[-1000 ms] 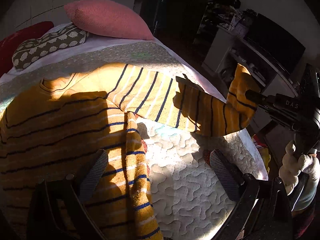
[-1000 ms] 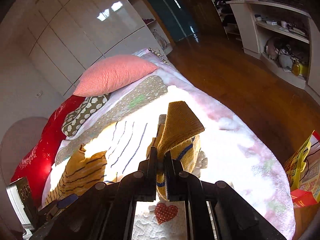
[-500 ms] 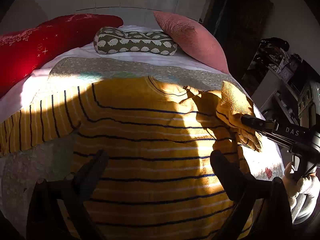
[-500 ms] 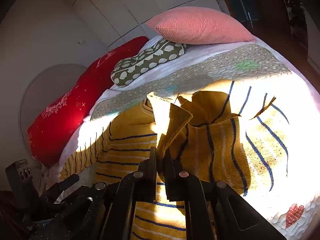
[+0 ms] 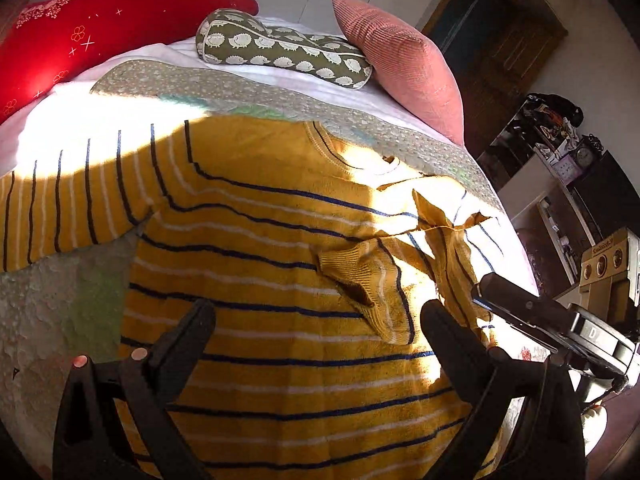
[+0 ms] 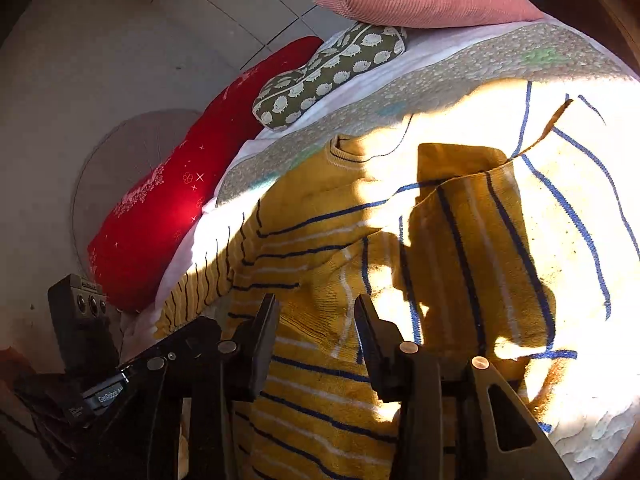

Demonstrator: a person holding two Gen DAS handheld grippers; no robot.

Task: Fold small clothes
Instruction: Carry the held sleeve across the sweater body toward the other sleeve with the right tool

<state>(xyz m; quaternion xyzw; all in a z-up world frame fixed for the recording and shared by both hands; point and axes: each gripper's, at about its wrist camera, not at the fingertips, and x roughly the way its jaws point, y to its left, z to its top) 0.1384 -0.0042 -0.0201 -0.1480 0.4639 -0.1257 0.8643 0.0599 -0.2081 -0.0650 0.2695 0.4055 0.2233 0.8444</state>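
Observation:
A yellow sweater with blue and white stripes lies flat on the bed, also in the right wrist view. Its right sleeve is folded in over the chest, cuff toward the middle; it shows in the right wrist view. Its left sleeve lies stretched out to the left. My left gripper is open and empty above the sweater's lower body. My right gripper is open and empty just above the folded sleeve's cuff; it shows at the right of the left wrist view.
A red pillow, a green patterned bolster and a pink pillow lie at the head of the bed. The quilt shows left of the sweater. Shelves and a cabinet stand beyond the bed's right edge.
My right gripper carried the right sleeve across onto the chest, then opened and let it go. My left gripper swung left over the sweater's body and stayed open.

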